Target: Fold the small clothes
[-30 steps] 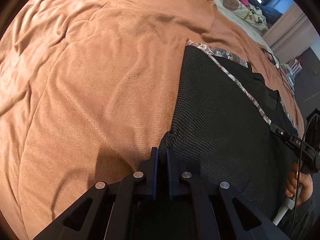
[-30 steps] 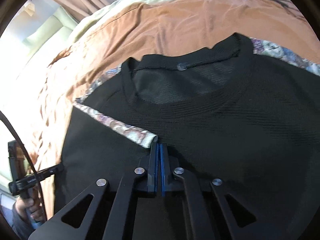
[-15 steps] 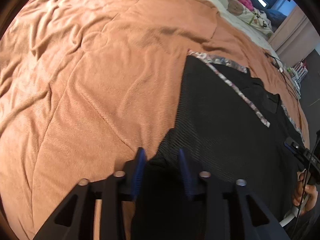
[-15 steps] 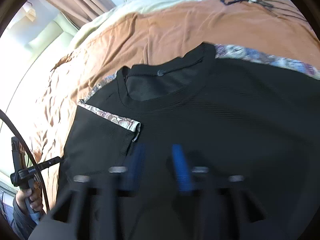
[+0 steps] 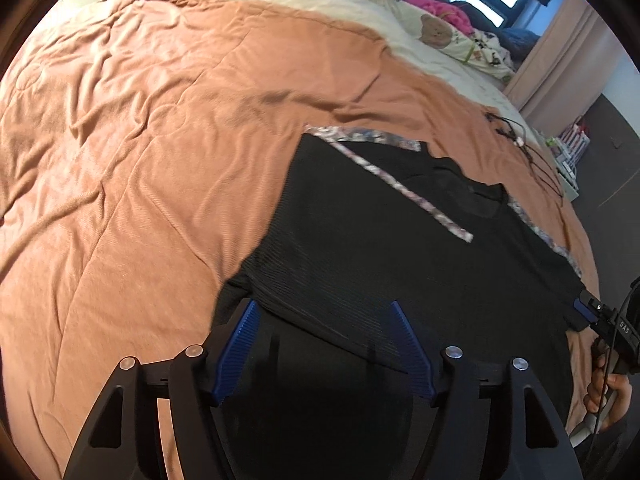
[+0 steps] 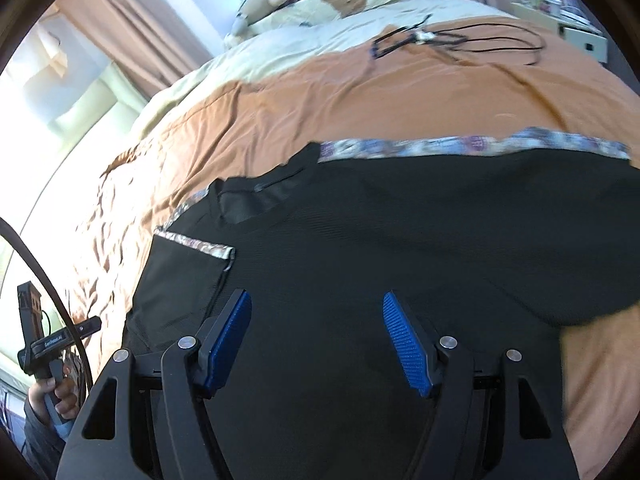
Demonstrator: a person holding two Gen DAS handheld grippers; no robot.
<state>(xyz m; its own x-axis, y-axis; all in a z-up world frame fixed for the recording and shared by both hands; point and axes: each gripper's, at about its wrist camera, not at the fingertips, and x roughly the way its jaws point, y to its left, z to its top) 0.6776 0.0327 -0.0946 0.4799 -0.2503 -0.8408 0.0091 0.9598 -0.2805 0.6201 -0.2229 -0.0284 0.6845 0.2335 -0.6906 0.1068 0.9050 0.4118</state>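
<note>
A: Bedspread (image 5: 168, 152) first: rust-orange, rumpled, spread across the bed. Cream sheet (image 5: 304, 12) beyond it, with a bear-print pillow (image 5: 440, 32) and a pink bundle (image 5: 432, 4) near the window.

B: Cables (image 6: 452, 40) too, black and tangled, lying on the orange cover well apart from the shirt. Curtains (image 6: 132, 28) up on the left of the right view.

A: Black shirt (image 5: 400, 248) flat on the bedspread, one side folded over the body, floral trim (image 5: 404, 192) running across it in a slanted strip.

B: Same shirt (image 6: 400, 248) from the right side: neckline away from the lens, patterned band (image 6: 472, 146) along the far edge.

A: Left tongs (image 5: 326, 344) spread wide, just been opening. Blue pads clear of the cloth, nothing clamped, hem edge lying loose below them.

B: Right tongs (image 6: 316, 336) also apart, just opened, gripping nothing, only black fabric beneath.

A: Right hand (image 5: 608, 392) visible at the frame edge, wrapped round its handle.

B: Left hand (image 6: 52, 396) likewise, low in the corner. Nothing standing between tongs and shirt.
</note>
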